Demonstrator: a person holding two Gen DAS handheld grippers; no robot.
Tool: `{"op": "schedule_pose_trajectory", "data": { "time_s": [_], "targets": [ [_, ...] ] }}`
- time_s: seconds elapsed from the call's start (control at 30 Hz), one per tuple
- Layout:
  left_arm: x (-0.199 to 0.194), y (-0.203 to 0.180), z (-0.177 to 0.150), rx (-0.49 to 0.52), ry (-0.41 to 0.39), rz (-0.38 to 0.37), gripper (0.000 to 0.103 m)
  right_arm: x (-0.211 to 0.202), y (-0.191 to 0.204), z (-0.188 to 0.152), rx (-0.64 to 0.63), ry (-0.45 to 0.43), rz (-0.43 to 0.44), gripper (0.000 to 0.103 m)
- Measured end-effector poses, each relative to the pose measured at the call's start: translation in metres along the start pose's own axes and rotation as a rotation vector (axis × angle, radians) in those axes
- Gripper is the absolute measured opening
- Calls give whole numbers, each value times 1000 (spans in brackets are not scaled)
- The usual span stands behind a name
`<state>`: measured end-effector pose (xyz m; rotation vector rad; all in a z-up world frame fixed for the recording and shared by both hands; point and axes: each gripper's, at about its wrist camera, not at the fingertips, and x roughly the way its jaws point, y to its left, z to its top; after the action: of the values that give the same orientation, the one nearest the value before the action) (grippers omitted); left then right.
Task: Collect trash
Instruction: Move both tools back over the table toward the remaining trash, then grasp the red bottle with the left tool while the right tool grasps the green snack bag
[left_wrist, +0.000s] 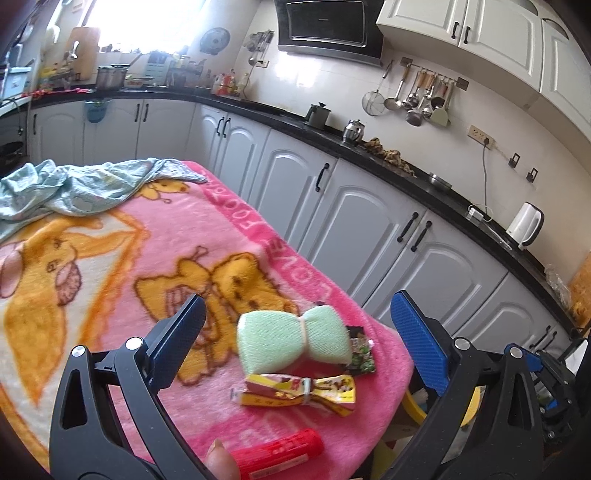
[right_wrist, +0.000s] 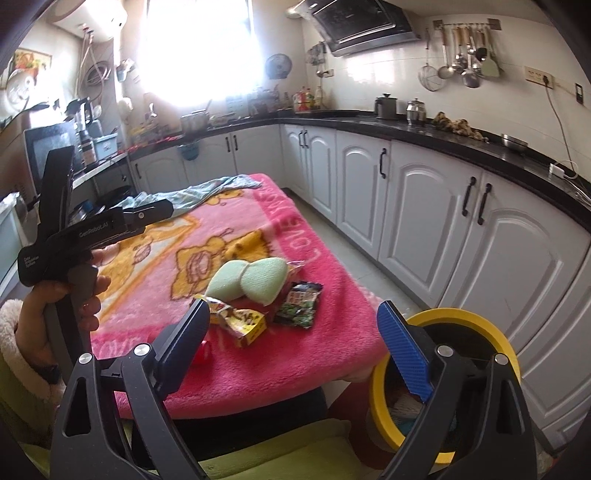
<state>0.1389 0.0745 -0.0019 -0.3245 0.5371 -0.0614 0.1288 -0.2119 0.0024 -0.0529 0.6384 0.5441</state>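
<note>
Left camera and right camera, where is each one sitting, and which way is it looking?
Left wrist: sits on the left gripper, looks across the pink blanket at the green sponge; its open fingers and a fingertip show.
Right wrist: sits on the right gripper, lower and nearer the yellow bin, facing the window; its open fingers and the left hand show.
Shared: sponge, yellow wrapper, dark wrapper, blanket, white cabinets.
</note>
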Motion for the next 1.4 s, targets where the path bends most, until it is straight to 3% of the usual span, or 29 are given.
{"op": "schedule_pose_trajectory", "data": {
  "time_s": [0.33,0.67,1.4],
  "targets": [
    [-9,22,-10,8,15,31,92,21,19,-4,-19,50,36,89],
    [-6,37,-34,61,75,51,92,55,16,-12,-15,109,7,89],
    [21,28,-85,201,224,-50,92,126,-12,-8,16,178,-77,89]
  ]
}}
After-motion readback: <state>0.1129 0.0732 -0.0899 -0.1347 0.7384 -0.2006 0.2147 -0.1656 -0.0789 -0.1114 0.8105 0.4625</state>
